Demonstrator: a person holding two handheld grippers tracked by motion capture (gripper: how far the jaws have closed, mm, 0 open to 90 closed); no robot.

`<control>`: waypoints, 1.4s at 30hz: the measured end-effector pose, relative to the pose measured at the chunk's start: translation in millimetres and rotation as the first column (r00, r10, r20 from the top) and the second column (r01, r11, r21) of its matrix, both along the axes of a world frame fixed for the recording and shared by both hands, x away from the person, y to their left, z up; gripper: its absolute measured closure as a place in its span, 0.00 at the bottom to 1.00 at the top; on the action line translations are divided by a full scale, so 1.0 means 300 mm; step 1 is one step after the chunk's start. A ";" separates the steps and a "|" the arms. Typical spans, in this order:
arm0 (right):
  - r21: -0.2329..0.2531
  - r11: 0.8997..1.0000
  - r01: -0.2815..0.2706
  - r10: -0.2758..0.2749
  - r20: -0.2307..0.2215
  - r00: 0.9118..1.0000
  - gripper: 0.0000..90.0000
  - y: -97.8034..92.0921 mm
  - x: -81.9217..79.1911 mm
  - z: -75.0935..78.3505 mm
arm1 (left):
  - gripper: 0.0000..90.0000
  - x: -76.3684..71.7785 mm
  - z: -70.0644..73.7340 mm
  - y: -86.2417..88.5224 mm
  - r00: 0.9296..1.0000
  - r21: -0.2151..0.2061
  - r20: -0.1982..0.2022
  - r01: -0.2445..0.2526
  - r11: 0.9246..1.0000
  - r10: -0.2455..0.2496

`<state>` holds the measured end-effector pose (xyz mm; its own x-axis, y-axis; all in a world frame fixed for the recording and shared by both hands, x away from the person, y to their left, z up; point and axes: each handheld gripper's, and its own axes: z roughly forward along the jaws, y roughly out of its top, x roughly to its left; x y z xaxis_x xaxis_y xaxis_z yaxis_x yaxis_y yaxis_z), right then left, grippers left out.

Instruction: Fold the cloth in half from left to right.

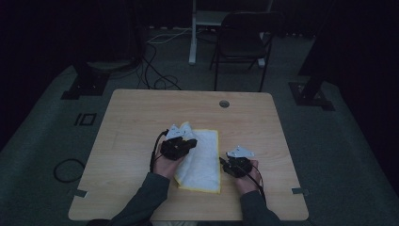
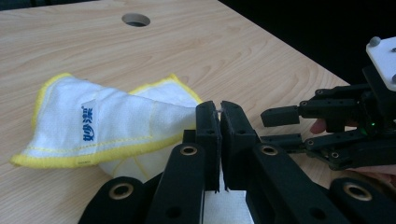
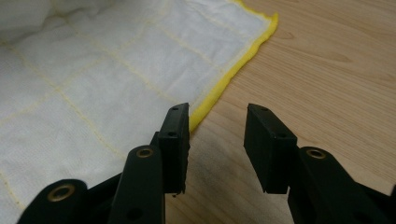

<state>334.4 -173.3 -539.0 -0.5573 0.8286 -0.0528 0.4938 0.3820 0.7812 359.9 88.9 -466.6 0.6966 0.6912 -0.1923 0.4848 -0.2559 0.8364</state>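
A white cloth with a yellow hem [image 1: 204, 162] lies in the middle of the wooden table [image 1: 136, 113]. My left gripper [image 1: 188, 142] rests on its left part. In the left gripper view the left gripper [image 2: 219, 140] is shut on a fold of the cloth [image 2: 121, 126], which is turned over and shows a blue label. My right gripper [image 1: 227, 165] sits just right of the cloth's right hem. In the right gripper view the right gripper [image 3: 217, 137] is open over bare wood, its left jaw at the yellow hem of the cloth [image 3: 93, 70]. The left gripper view also catches the right gripper [image 2: 285, 128], open.
A round cable hole [image 1: 224, 103] [image 2: 136, 19] is set in the table's far side. Behind the table stand a black folding chair [image 1: 242, 42] and a white post [image 1: 193, 33]; cables lie on the grey floor. The person's sleeves come in from the near edge.
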 end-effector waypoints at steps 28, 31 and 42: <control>0.002 0.999 0.046 -0.046 -0.020 0.999 0.68 -0.022 0.009 -0.002 | 0.97 0.035 -0.032 -0.113 0.997 0.036 -0.033 0.069 0.997 -0.068; 0.000 0.999 0.053 -0.053 -0.025 0.998 0.68 -0.025 0.010 -0.003 | 0.97 0.044 -0.049 -0.134 0.996 0.041 -0.046 0.078 0.996 -0.076; 0.002 0.996 0.087 -0.087 -0.038 0.995 0.68 -0.042 0.016 -0.006 | 0.97 0.065 -0.114 -0.205 0.990 0.083 -0.094 0.109 0.991 -0.101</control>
